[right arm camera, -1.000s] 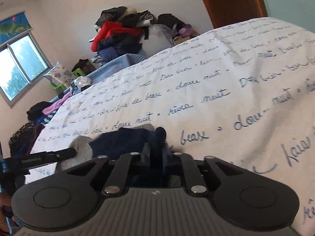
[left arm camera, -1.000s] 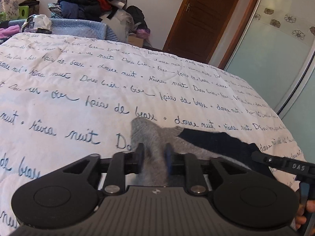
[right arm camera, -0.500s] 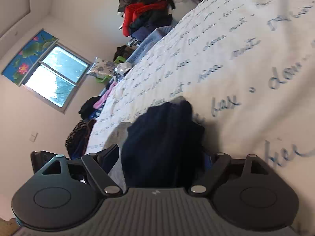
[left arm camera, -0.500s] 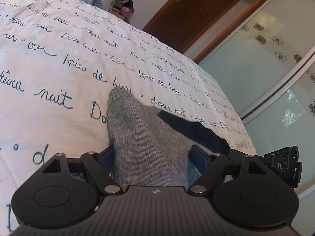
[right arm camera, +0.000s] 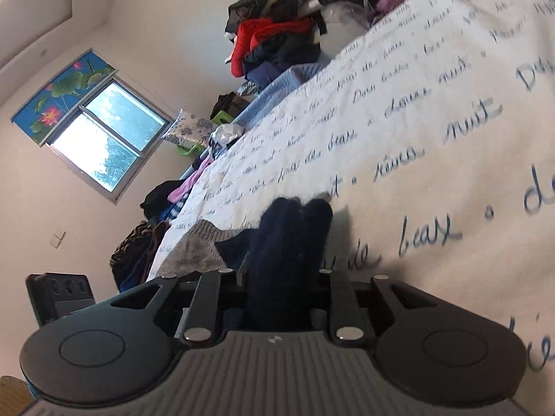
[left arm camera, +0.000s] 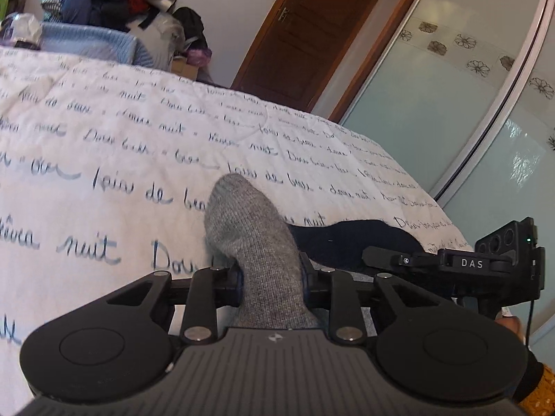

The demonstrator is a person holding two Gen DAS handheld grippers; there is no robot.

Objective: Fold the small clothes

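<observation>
A home bedroom: quilted bed (left arm camera: pixel 138 131), heaped clothes (right arm camera: pixel 277 45), sliding wardrobe doors (left arm camera: pixel 451 111).

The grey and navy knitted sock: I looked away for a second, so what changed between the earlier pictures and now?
Both tongs have just been closing. The left tongs now pinch the grey end of the grey and navy knitted sock; the right tongs pinch its navy end. Half a second ago both stood wide around it. The sock remains on the white script-printed quilt.

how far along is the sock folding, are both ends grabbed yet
Done: both ends look gripped. The left gripper has just closed on the grey end of the sock, the right gripper on its navy end. In hand: both ends bunch up off the bedspread. Left: the fold itself; no folded pile is visible.
</observation>
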